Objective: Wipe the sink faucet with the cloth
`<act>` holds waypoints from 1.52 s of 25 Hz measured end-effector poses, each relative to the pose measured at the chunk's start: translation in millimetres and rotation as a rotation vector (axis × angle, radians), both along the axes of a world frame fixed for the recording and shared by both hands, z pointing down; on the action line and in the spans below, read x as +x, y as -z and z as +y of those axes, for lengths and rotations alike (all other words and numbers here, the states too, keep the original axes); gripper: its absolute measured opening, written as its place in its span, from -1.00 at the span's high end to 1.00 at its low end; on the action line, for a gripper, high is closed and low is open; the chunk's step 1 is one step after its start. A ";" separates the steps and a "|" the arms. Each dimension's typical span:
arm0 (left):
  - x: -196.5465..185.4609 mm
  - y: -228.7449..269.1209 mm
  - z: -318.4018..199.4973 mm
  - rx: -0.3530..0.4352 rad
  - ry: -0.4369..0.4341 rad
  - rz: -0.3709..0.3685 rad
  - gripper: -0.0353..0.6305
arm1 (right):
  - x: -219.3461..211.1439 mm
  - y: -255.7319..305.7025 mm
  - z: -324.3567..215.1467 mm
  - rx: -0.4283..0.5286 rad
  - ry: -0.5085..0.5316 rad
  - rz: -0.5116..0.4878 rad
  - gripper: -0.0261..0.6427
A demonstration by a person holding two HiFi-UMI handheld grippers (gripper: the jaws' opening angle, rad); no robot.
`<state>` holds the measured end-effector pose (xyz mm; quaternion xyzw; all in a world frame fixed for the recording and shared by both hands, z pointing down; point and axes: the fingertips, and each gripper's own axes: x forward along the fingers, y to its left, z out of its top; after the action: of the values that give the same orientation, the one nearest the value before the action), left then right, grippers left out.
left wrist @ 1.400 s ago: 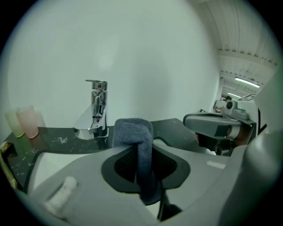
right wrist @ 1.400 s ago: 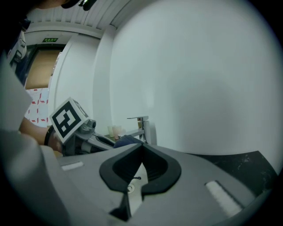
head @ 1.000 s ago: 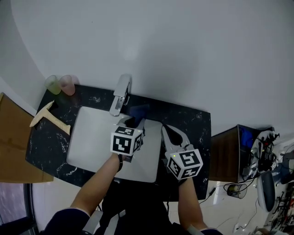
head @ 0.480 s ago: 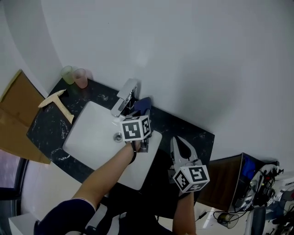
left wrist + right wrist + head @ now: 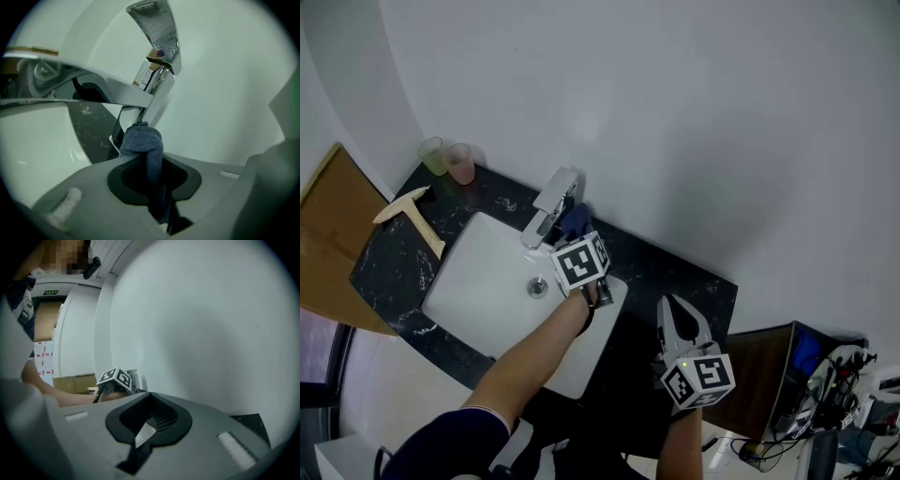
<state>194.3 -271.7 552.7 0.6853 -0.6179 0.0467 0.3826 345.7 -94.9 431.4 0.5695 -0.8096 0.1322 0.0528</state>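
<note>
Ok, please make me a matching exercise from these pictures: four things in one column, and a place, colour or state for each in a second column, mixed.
1 cloth
2 faucet
3 right gripper
4 pink cup

A shut, empty, away from the basin
B in the counter's corner, beside a green cup
C dark blue, pinched by the left gripper
D shiny metal, at the basin's back rim

Pairs: 1-C, 2-D, 3-A, 4-B.
</note>
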 end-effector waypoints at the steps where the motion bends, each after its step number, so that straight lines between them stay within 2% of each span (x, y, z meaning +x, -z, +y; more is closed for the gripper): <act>1: -1.4 -0.9 -0.6 0.004 0.004 -0.023 0.71 | 2.0 -0.3 -0.5 -0.002 -0.004 0.001 0.90; 6: -9.0 0.1 -4.8 0.007 0.027 -0.119 0.71 | 4.5 -3.8 -1.9 -0.014 -0.018 -0.002 0.90; 11: -11.8 6.2 -7.5 0.031 0.061 -0.129 0.71 | 5.4 -3.5 0.1 -0.016 -0.026 0.004 0.90; 17: -7.8 37.7 -15.1 0.157 0.070 -0.170 0.71 | 6.3 -1.2 2.6 -0.015 -0.034 0.008 0.90; 23: -4.8 66.1 -12.6 0.209 0.051 -0.168 0.71 | 6.6 2.2 5.4 -0.007 -0.036 -0.001 0.90; 30: -10.0 126.5 -8.0 0.363 0.059 -0.193 0.71 | 5.1 4.0 7.3 -0.005 -0.035 -0.009 0.90; 32: -11.1 123.2 -6.7 0.361 0.053 -0.203 0.71 | 3.9 2.9 8.0 -0.009 -0.032 -0.006 0.90; 34: -13.2 106.0 -6.4 0.324 0.046 -0.209 0.71 | 3.0 0.4 9.4 -0.018 -0.031 -0.002 0.90; 38: -12.3 71.3 -7.8 0.290 0.011 -0.276 0.71 | 4.0 -3.9 11.5 -0.037 -0.037 0.006 0.90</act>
<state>182.1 -279.4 481.4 0.7169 -0.6685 0.0489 0.1918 349.7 -83.5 435.2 0.5838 -0.7961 0.1462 0.0633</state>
